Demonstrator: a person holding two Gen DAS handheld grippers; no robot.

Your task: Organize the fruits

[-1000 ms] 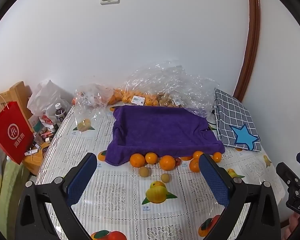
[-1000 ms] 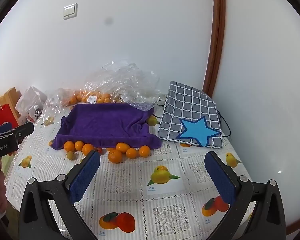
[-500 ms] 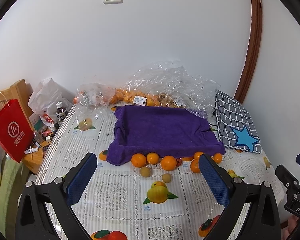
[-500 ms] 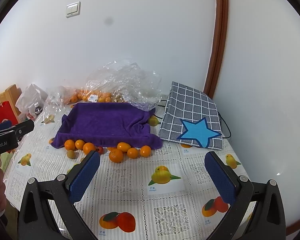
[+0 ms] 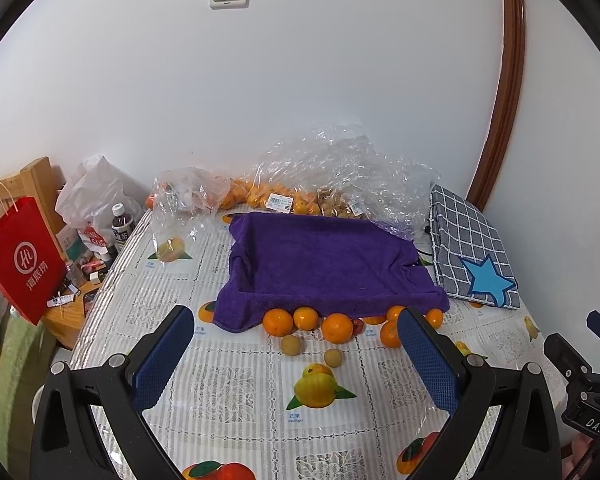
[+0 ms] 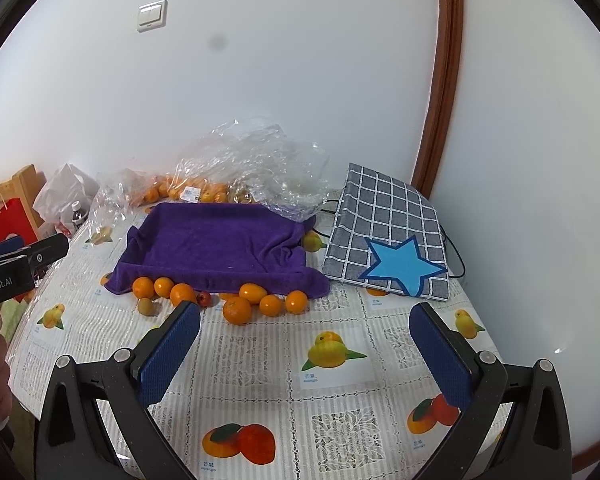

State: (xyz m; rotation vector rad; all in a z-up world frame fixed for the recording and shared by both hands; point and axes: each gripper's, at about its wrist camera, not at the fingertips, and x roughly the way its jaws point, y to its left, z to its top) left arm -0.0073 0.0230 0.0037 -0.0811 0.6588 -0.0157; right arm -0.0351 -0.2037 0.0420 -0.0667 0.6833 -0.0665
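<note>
Both grippers hang above the near part of the table [image 6: 260, 360], and each one has its two blue pads wide apart with nothing between them. Ahead of the left gripper [image 5: 296, 354] there is a bare strip of the fruit-printed tablecloth [image 5: 236, 396], and the table's left edge runs close beside its left finger. Ahead of the right gripper [image 6: 304, 344] the cloth is also bare, and the rounded table edge curves just to its right. Farther ahead lies the purple towel [image 5: 324, 264], draped over what looks like a shallow tray, with its long side going left to right across both views. The oranges [image 5: 337, 328] make a loose row along the towel's near edge, parallel to that long side, some touching the towel's hem. Two small pale round fruits [image 5: 291, 345] lie just nearer the left gripper than the row, apart from each other. To the right of the towel lies a grey checked bag with a blue star [image 6: 392, 252], and behind the towel are clear plastic bags of oranges [image 5: 300, 184] against the wall.
</note>
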